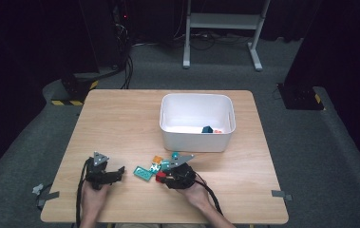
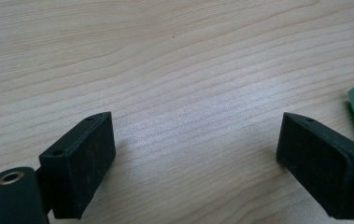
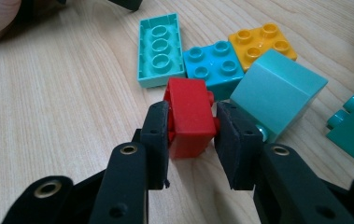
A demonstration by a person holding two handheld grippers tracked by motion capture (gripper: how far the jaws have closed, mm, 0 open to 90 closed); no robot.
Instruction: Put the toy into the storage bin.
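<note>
On the table (image 1: 120, 118), near its front edge, my right gripper (image 3: 192, 123) clamps the red brick (image 3: 189, 116) beside the blue brick (image 3: 213, 63); my left gripper (image 2: 195, 149) rests wide open.

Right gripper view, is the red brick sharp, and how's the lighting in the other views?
Right gripper view: red brick sharp between the right gripper pads, soft shadow beneath. Left gripper view: pale glare on the table, near jaws slightly soft. High view: table lit, surroundings dark.
</note>
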